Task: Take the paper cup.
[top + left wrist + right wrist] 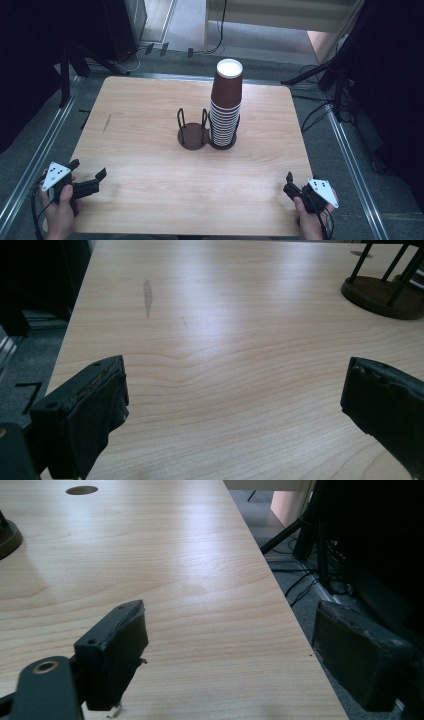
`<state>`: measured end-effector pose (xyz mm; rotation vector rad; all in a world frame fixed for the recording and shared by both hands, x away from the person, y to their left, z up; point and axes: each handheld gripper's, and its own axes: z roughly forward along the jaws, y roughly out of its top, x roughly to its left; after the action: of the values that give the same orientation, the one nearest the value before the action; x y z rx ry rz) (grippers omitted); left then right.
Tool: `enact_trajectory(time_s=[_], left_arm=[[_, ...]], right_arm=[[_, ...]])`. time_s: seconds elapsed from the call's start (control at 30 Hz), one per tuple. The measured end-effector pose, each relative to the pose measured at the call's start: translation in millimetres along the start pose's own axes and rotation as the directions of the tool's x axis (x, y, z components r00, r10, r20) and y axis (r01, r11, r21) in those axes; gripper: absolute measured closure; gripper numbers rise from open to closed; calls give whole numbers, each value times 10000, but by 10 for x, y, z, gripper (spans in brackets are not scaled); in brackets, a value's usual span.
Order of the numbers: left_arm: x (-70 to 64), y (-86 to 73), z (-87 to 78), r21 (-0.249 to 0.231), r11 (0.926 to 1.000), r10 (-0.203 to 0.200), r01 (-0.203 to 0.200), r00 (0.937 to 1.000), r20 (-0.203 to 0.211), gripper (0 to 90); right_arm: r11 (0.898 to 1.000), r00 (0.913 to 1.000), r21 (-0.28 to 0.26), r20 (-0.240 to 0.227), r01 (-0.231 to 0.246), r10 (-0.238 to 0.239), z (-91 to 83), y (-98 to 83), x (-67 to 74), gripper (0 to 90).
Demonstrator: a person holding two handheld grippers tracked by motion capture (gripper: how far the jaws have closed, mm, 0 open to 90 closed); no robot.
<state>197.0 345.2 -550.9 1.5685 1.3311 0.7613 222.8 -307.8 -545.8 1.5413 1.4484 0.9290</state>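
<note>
Cup stack, progress: untouched; 1 tall stack [226, 107] not yet lifted or split, so all the work is left, I judge.
Left tool [90, 168]: near counter [150, 165] edge, well short and left of the holder [192, 139]; jaws wide apart, holding nothing.
Right tool [290, 181]: well short and right of the holder; jaws apart, holding nothing.
Holder: 2 seats, left seat bare.
Cup stack, place: on the holder's right seat.
Cup stack, axis: upright, bases up, mouths down.
</note>
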Motion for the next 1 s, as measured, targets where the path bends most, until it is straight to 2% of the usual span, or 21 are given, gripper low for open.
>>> enact_trajectory(time_s=[0.07, 0.2, 0.37, 0.43, 0.63, 0.67, 1.0], left_arm=[[-1, 1, 3, 18, 10000, -4, 4, 10000, 2, 0], [7, 2, 4, 56, 9999, -86, 86, 10000, 27, 0], [12, 6, 12, 123, 9999, -118, 117, 9999, 22, 0], [13, 6, 13, 148, 9998, -149, 147, 9999, 80, 0], [11, 7, 16, 164, 9997, -154, 152, 9998, 94, 0], [12, 6, 13, 154, 9998, -157, 155, 9998, 101, 0], [18, 6, 13, 173, 9996, -205, 203, 9997, 131, 0]], right_arm=[[9999, 10000, 107, 44, -45, 44, 6, 3, 1, 127], [9998, 9999, 91, 62, 158, -159, 1, 22, 1, 133], [9999, 9998, -27, -150, -117, 117, -46, 116, 28, 138], [9997, 9999, -207, -115, 87, -89, -76, 170, 69, 137], [9982, 9976, -424, -529, 422, -444, -120, 314, 226, 135], [9959, 9955, -588, -607, 690, -725, -129, 362, 309, 134], [9935, 9903, -867, -1111, 738, -833, -124, 525, 565, 131]])
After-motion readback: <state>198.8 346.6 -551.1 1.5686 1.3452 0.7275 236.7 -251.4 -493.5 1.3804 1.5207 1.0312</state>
